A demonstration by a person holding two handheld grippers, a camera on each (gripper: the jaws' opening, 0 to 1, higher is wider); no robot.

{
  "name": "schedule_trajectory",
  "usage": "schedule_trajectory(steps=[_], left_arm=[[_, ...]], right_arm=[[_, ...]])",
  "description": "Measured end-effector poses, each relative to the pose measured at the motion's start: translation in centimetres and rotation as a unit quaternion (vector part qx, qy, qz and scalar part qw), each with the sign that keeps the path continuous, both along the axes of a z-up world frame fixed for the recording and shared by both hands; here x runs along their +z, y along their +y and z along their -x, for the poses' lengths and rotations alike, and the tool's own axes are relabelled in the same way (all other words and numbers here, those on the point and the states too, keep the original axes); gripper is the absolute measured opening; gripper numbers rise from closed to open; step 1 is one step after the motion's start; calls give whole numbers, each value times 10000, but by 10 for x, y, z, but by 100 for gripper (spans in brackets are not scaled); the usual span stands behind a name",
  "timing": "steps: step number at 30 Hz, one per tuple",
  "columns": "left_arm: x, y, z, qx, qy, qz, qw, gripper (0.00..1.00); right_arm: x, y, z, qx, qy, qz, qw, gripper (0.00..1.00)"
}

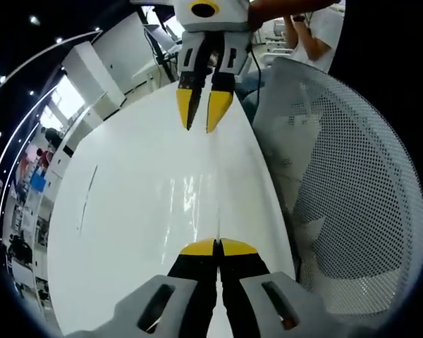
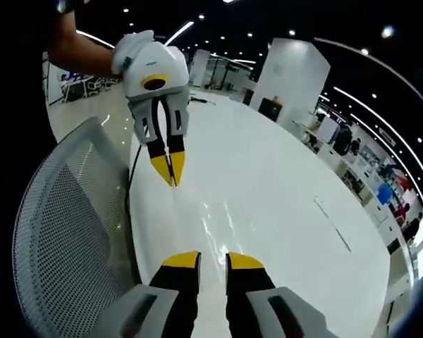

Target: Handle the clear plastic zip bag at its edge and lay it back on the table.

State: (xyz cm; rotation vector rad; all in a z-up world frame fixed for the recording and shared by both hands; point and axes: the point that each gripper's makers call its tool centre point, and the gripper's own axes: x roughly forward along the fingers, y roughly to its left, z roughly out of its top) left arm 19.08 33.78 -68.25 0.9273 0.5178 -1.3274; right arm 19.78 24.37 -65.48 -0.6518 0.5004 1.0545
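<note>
Left gripper view: left gripper [image 1: 217,245] pinched shut on the clear plastic zip bag [image 1: 190,193] edge over the glossy white table [image 1: 113,211]; right gripper [image 2: 211,259] parted; release likely follows.

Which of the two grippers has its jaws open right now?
The right gripper: its yellow tips stand apart with table showing between them. The left gripper has its tips pressed together.

A long white table [image 1: 148,204] is stretching through a large open hall, its glossy top catching ceiling lights. A grey mesh office chair [image 1: 352,190] is standing just beside its edge. White partition walls [image 2: 292,74] and recessed spotlights [image 2: 291,32] are showing under a dark ceiling.
</note>
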Motion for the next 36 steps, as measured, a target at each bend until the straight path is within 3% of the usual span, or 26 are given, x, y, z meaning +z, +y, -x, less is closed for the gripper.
schedule_trajectory(steps=[16, 26, 36], left_arm=[[13, -7, 5, -50, -92, 173, 9998, 0], [28, -17, 6, -59, -142, 540, 9984, 0], [34, -17, 0, 58, -228, 679, 9974, 0]], right_arm=[[-16, 23, 6, 266, 150, 120, 9995, 11], [-28, 28, 8, 121, 381, -66, 9992, 0], [-28, 28, 4, -168, 532, -253, 9981, 0]])
